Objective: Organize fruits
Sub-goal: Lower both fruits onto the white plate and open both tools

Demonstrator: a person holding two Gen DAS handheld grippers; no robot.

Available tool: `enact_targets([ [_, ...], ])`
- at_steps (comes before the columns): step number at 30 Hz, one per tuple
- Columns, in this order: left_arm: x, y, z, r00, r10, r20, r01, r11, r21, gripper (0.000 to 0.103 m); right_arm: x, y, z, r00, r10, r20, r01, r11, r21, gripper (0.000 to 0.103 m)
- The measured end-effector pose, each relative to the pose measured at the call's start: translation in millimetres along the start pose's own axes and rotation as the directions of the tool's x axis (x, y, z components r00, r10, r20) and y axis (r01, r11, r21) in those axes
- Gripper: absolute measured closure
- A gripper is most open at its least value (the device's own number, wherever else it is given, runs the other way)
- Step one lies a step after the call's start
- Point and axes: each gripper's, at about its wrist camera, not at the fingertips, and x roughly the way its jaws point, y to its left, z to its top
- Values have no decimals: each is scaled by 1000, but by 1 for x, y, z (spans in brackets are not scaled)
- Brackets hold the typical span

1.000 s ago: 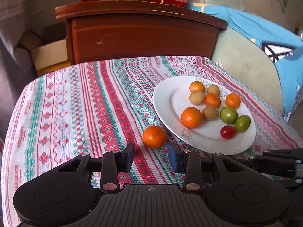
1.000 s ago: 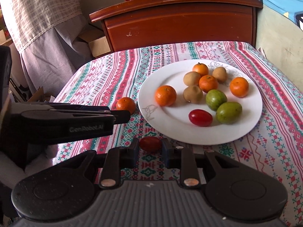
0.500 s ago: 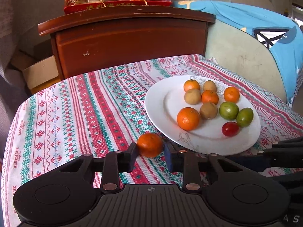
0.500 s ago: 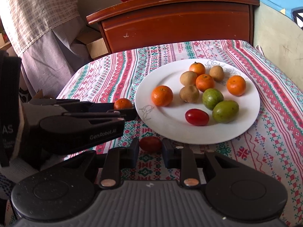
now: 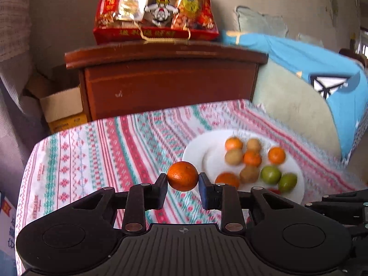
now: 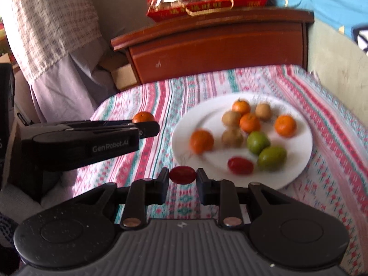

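Left wrist view: the left hand-held gripper [image 5: 183, 184] is clamped on a mandarin [image 5: 182, 176], one pad on each side, and the fruit hangs clear of the striped tablecloth [image 5: 96, 161] that covers the tabletop. At about four o'clock from the mandarin lies the white plate [image 5: 202, 158], blurred here, carrying more mandarins, brownish round fruits and two green fruits. At twelve o'clock, beyond the tabletop, a wooden cabinet [image 5: 170, 82] bears a red gift pack [image 5: 156, 9].

In the right wrist view the right hand-held gripper [image 6: 182, 180] is pinched narrow on a small red tomato [image 6: 182, 174], held above the cloth just off the plate's [image 6: 296, 174] near rim at seven o'clock. A second red tomato [image 6: 240, 165] lies on the plate beside two green fruits [image 6: 271, 158], with four mandarins and three brown fruits farther back. The left hand-held gripper reaches in from nine o'clock, the mandarin showing at its tip, left of the plate.
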Motion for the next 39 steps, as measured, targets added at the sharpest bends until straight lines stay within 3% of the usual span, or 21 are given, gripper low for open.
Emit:
enact_targets([
  [7,3,-5,18,999,-41,31,43,998,-52,77,-5,-17,20,996,-55,73,53,998,26,77],
  [16,34,-11,26,998,-55,-20,52,994,-92,77,11,-26,21,997,-62,46,60,998,35,77],
  [26,42,-19,26,997,-42,-58,37,996,-85,77,18,-28,21,995,-87,43,85,995,44,74],
  [39,23,-13,36,986,41,-163,-59,992,-108,70,-2,-23,40,993,-115,6,115,993,0,53],
])
